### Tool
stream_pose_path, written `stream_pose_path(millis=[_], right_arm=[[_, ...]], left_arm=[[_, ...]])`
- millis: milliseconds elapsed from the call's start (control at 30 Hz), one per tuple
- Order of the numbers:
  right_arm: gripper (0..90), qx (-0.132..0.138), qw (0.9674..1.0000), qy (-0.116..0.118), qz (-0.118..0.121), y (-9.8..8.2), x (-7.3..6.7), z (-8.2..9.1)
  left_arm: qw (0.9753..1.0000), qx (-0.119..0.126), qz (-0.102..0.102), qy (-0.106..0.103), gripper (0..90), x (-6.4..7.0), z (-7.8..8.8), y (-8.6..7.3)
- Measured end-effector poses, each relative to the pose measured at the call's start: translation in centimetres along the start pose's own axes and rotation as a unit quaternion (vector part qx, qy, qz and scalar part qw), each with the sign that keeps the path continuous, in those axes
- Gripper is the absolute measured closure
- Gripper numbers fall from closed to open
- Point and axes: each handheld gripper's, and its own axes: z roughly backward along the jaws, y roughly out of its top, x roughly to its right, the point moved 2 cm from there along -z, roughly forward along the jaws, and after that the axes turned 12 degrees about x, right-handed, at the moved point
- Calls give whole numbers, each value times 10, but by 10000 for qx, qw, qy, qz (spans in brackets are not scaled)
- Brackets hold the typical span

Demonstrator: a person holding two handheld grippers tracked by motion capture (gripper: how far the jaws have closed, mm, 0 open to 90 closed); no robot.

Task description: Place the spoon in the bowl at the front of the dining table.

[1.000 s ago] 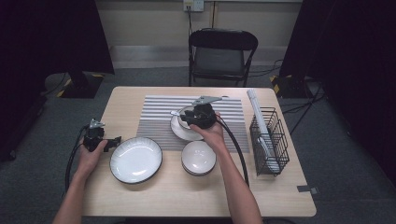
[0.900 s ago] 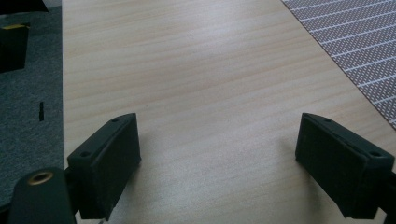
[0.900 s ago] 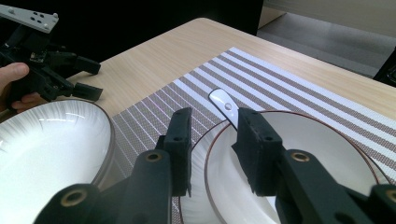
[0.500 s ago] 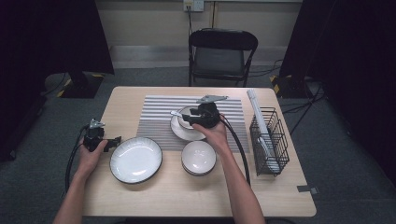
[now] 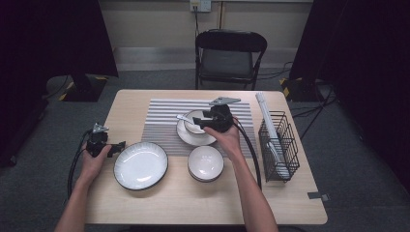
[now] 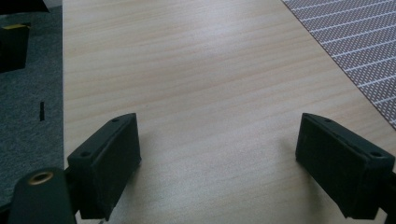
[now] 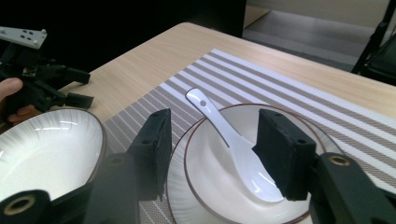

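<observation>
Right gripper (image 7: pixel 212 154) hovering just above white spoon (image 7: pixel 231 144), jaws just opening wide and gripping nothing, spoon lying in small bowl (image 7: pixel 205 186) on striped mat (image 7: pixel 299 98) with handle over rim. Risking, probably, a jaw clipping that handle on withdrawal, flipping spoon out. Left gripper (image 6: pixel 224 154) resting agape, empty, over table (image 6: pixel 210 70).

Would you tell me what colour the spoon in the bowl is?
The spoon is glossy white, clearest in the right gripper view.
</observation>
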Motion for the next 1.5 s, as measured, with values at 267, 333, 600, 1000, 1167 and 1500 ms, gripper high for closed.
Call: stream_pose_path(millis=[267,333,600,1000,1167,1500], right_arm=[[424,124,9997,-214,-66,7,6,15],[419,171,9996,-224,-66,8,7,18],[401,271,9987,-439,-55,12,14,29],[403,351,9968,-689,-183,18,24,45],[404,410,9960,-749,-273,20,28,52],[404,352,9957,-823,-239,22,33,62]], left_arm=[[10000,-2,-4,-11,133,0,0,0],[10000,1,1,-10,133,0,0,0],[10000,-2,-3,-10,133,0,0,0],[10000,-2,-5,-5,133,0,0,0],[10000,-4,-5,-8,133,0,0,0],[10000,0,5,-6,133,0,0,0]])
